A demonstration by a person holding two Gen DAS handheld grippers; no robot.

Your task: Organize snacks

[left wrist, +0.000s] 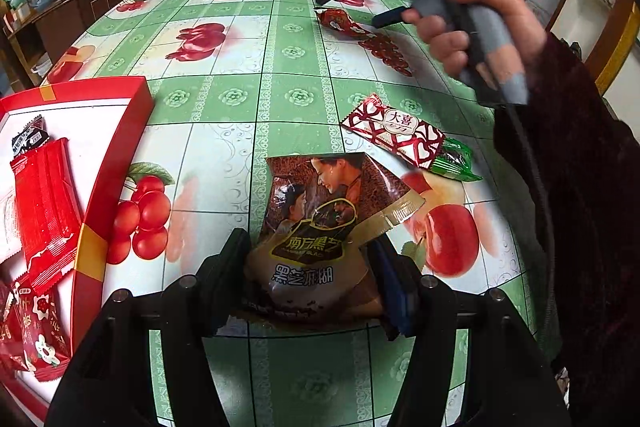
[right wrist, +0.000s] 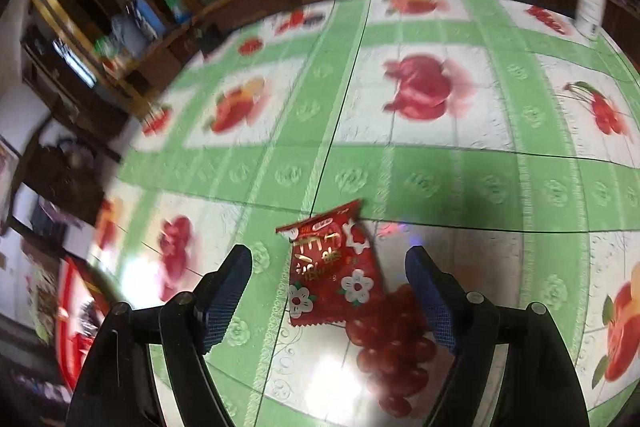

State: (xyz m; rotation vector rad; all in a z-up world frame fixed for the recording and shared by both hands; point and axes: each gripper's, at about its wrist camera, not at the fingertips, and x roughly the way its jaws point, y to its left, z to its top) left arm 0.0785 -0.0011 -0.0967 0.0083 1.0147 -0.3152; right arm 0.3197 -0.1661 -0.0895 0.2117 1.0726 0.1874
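Box (left wrist: pixel 120 131) holds several snacks; left gripper (left wrist: pixel 316 267) clamps brown sachet (left wrist: pixel 320 227); right gripper (right wrist: pixel 328 283) spread over red packet (right wrist: pixel 332 267); others remain on bench (left wrist: pixel 240 67).

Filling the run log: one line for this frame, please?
left tongs: shut on brown sesame packet | right tongs: open around red flower packet, on table | red box: holds snacks
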